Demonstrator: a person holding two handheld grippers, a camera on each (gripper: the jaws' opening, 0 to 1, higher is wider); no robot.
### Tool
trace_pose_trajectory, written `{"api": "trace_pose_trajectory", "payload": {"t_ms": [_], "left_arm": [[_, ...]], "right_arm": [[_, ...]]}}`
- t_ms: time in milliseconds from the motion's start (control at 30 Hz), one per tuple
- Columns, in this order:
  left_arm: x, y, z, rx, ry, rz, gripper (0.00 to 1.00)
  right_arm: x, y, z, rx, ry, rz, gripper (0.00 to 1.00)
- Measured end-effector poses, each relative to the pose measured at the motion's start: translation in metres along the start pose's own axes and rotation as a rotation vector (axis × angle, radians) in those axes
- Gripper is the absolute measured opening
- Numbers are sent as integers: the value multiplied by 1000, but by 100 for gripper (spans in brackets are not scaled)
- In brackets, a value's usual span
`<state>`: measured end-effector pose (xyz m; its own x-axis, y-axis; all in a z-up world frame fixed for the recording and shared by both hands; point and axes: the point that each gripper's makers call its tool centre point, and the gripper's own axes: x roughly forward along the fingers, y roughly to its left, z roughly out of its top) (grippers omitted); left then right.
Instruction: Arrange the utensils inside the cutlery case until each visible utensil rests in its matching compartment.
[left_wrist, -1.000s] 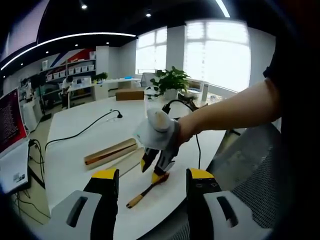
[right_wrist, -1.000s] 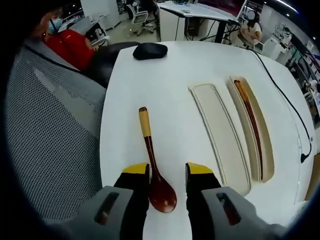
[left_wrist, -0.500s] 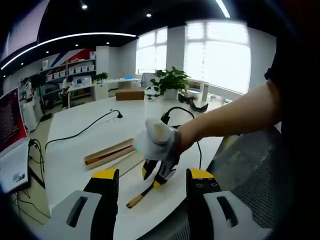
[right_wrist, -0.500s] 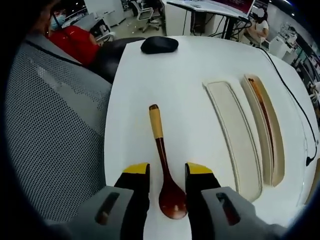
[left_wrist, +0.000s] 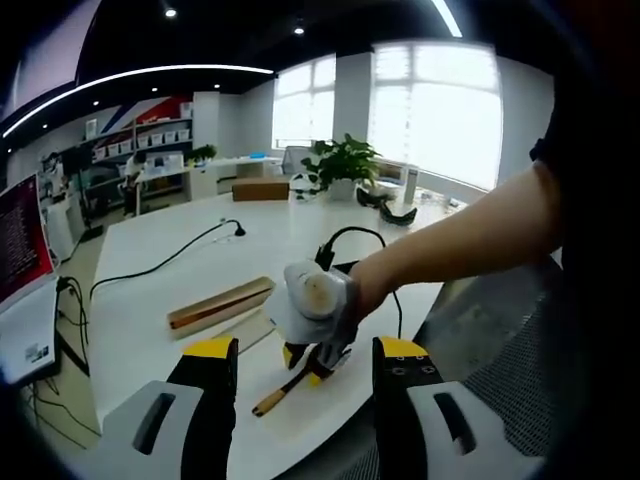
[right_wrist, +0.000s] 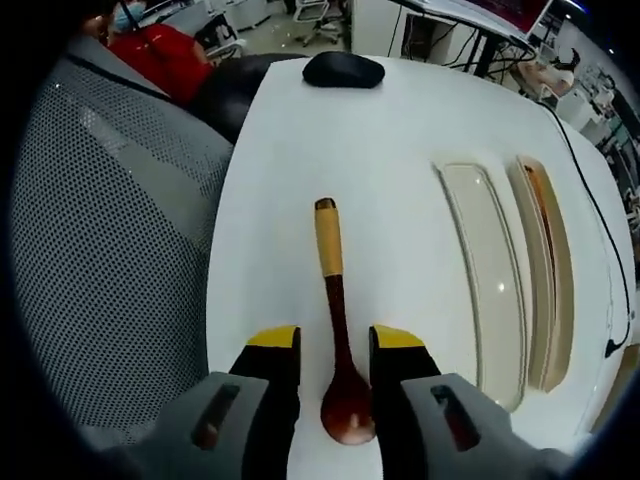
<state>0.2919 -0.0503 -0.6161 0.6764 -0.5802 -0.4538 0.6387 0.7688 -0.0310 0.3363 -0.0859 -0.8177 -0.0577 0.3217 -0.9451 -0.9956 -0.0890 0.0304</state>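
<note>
On the white table (right_wrist: 290, 150), the cutlery case (right_wrist: 500, 270) is lying to the right of the wooden spoon (right_wrist: 338, 330), its far slot holding a dark utensil (right_wrist: 545, 215); the right gripper (right_wrist: 334, 350) is straddling the spoon's neck, jaws spread. Seen from the left gripper (left_wrist: 305, 358), also spread and holding nothing, the right gripper (left_wrist: 312, 360) is hovering over the spoon (left_wrist: 285, 388).

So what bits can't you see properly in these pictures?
- Right gripper view: the spoon bowl sits low between the right gripper jaws, so contact is unclear.
- Right gripper view: the far slot of the cutlery case holds something long and dark, too thin and foreshortened to name.
- Left gripper view: the right gripper and the gloved hand cover the spoon's bowl; its pale handle sticks out.
</note>
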Motion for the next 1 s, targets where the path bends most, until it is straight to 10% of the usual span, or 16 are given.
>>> {"api": "trace_pose_trajectory", "payload": {"t_ms": [1000], "left_arm": [[-2, 3, 3, -14, -24, 5, 55]], "right_arm": [[4, -7, 5, -85, 77, 6, 17]]}}
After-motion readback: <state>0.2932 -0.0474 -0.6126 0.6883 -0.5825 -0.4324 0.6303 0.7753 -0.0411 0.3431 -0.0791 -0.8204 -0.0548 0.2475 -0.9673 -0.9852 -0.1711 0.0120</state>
